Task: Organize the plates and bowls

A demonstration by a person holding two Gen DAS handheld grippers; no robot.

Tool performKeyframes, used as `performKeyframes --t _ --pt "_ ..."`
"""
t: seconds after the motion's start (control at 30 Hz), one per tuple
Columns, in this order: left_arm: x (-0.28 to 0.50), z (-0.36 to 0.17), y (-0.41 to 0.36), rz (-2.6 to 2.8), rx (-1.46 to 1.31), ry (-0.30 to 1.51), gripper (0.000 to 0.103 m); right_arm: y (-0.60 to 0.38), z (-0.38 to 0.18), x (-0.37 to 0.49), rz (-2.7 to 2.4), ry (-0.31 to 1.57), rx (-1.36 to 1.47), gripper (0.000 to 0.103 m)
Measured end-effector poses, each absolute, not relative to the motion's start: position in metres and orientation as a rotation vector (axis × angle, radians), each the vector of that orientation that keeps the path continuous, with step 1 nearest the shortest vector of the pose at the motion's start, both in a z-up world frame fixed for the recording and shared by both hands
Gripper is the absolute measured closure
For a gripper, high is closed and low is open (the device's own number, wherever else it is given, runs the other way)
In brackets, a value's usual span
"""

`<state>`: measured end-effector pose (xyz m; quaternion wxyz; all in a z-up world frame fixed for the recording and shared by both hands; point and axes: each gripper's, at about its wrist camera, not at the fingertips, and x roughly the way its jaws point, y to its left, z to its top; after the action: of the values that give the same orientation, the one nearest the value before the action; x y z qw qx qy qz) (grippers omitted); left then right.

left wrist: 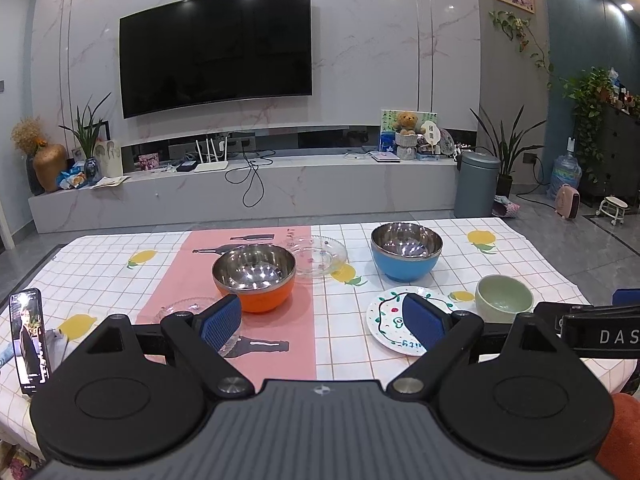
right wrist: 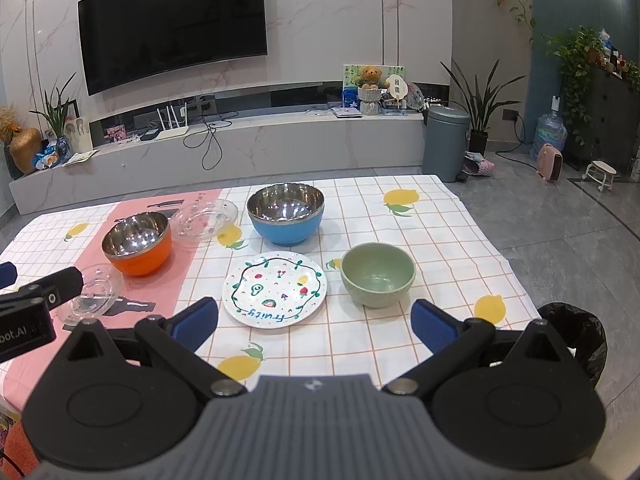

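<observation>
On the checked tablecloth stand an orange steel bowl point(left wrist: 254, 278) point(right wrist: 137, 243), a blue steel bowl point(left wrist: 406, 250) point(right wrist: 285, 214) and a green ceramic bowl point(left wrist: 503, 298) point(right wrist: 377, 274). A white painted plate point(left wrist: 394, 322) point(right wrist: 275, 289) lies between them. A clear glass plate point(left wrist: 320, 255) point(right wrist: 205, 218) lies behind the orange bowl, and a second glass plate point(left wrist: 182, 307) point(right wrist: 94, 292) lies in front of it. My left gripper point(left wrist: 324, 324) is open and empty above the near table. My right gripper point(right wrist: 314, 326) is open and empty, near the painted plate and green bowl.
A phone point(left wrist: 30, 346) stands upright at the table's left edge. A pink mat point(left wrist: 276, 344) covers the cloth's middle. A grey bin point(right wrist: 445, 142) and a low TV bench point(right wrist: 224, 148) stand beyond the table. A black bag point(right wrist: 576, 336) hangs at the right edge.
</observation>
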<state>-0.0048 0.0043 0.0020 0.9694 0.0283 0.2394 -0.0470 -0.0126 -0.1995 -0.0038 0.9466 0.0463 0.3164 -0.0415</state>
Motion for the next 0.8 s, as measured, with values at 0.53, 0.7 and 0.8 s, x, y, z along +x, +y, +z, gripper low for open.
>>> performKeyframes --t 0.53,0.7,0.8 --pt "-0.002 -0.003 0.006 -0.093 0.054 0.498 0.0 -0.2 -0.006 -0.011 -0.086 0.655 0.097 0.003" --pt "0.002 -0.007 0.013 -0.096 0.033 0.511 0.0 -0.198 -0.008 -0.008 -0.064 0.65 0.099 0.002" --pt "0.007 -0.01 0.021 -0.106 0.018 0.515 0.0 -0.2 -0.011 -0.007 -0.011 0.64 0.14 0.002"
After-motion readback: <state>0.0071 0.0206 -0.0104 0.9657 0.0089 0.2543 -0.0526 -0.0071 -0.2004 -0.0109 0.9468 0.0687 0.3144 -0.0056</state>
